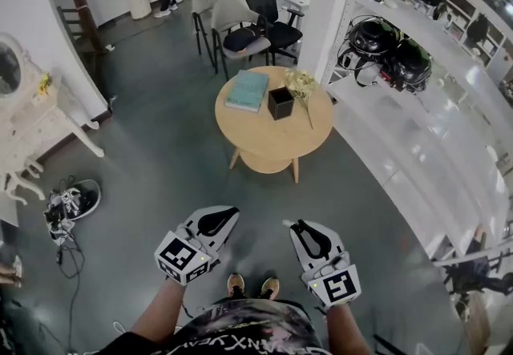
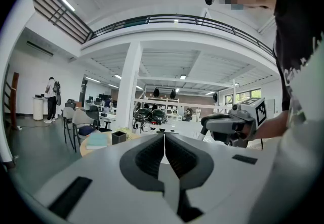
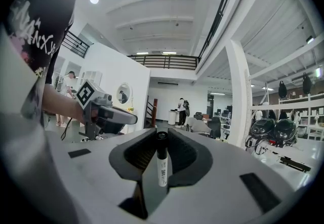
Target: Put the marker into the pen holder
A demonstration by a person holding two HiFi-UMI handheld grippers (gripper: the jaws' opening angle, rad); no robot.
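The thin white marker with a black cap (image 3: 161, 165) is stuck between the two dark jaws of the right gripper (image 3: 161, 134). The jaws pinch it from both sides. Its black end points out in front, away from the person. The right gripper is held up in the air, near the person's body.

Beside it, a little apart, is the left gripper (image 1: 228, 213). Its jaws are pressed together and there is nothing between them.

Both grippers are over the grey floor, above the person's brown shoes (image 1: 252, 285).

The small black square pen holder (image 1: 280, 102) is far ahead. It stands near the middle of the round wooden table (image 1: 264, 137). A blue-green book (image 1: 248, 90) lies just left of the pen holder. A bunch of pale dried flowers (image 1: 300, 85) lies just right of it.

Behind the table stand some chairs (image 1: 240, 29). On the right is a long white shelf (image 1: 401, 145) with two shiny black helmets (image 1: 389, 53) on it.
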